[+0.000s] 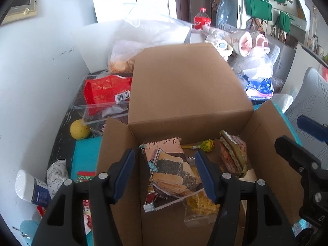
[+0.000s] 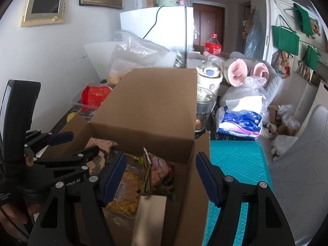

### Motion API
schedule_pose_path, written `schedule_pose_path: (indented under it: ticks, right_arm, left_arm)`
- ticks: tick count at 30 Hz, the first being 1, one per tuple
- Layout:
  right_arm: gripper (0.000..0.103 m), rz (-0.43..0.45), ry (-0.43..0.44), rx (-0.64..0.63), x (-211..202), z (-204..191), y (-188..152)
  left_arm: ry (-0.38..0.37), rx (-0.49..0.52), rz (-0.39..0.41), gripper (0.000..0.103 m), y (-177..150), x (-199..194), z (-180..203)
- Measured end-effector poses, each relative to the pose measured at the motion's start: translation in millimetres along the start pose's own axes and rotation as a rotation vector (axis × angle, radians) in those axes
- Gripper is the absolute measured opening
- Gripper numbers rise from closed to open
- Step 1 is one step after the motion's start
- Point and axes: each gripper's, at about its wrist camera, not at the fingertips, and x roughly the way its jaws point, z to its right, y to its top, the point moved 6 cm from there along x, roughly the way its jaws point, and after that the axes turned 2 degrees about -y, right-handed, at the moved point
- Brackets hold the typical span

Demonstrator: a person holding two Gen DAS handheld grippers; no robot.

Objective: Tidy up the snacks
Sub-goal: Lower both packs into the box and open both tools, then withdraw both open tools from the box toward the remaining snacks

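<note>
An open cardboard box (image 1: 190, 86) stands in front of me with its flaps up. Inside lie a pink cake packet (image 1: 170, 164), a yellow lollipop (image 1: 207, 144), a clear-wrapped layered cake slice (image 1: 231, 153) and a yellow snack in a clear wrapper (image 1: 202, 204). My left gripper (image 1: 165, 176) hovers open above the pink packet without touching it. It shows in the right wrist view as the left gripper (image 2: 75, 145) at the box's left side. My right gripper (image 2: 161, 176) is open and straddles the box's right wall (image 2: 199, 164), one finger over the snacks. It holds nothing.
A clear tub with a red packet (image 1: 106, 94), a yellow ball (image 1: 79, 129) and a white-capped bottle (image 1: 30, 186) lie left of the box. A teal mat (image 2: 235, 160) lies to its right, with a glass cup (image 2: 205, 106), a tissue pack (image 2: 239, 123) and bags behind.
</note>
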Motion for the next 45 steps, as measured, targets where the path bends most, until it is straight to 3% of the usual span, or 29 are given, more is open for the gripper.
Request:
schedule_pose_path:
  ticks: [9, 11, 19, 24, 27, 28, 45]
  right_arm:
    - [0.071, 0.055, 0.003, -0.015, -43.2, -8.4, 4.7]
    - [0.076, 0.074, 0.006, -0.018, -55.4, -10.5, 5.9]
    - [0.076, 0.154, 0.017, -0.033, -108.6, -22.4, 6.1]
    - [0.08, 0.192, 0.032, -0.024, -140.1, -27.8, -4.7]
    - [0.08, 0.208, 0.034, -0.017, -156.5, -29.9, -13.6]
    - [0.08, 0.213, 0.034, -0.017, -160.8, -30.7, -16.7]
    - [0.084, 0.194, 0.068, 0.002, -207.4, -52.2, -81.2]
  left_arm:
    - [0.029, 0.004, 0.089, 0.061, 6.3, -58.4, -2.2]
    - [0.026, 0.009, 0.112, 0.061, 6.5, -74.0, -3.0]
    - [-0.021, 0.012, 0.208, 0.061, 0.6, -131.2, 0.5]
    - [-0.022, -0.003, 0.239, 0.062, -10.4, -161.4, 0.5]
    - [-0.025, 0.003, 0.262, 0.081, -19.1, -177.3, 0.2]
    - [-0.03, 0.005, 0.273, 0.082, -22.6, -182.5, 0.4]
    - [-0.052, 0.03, 0.286, 0.082, -92.3, -225.7, -8.5]
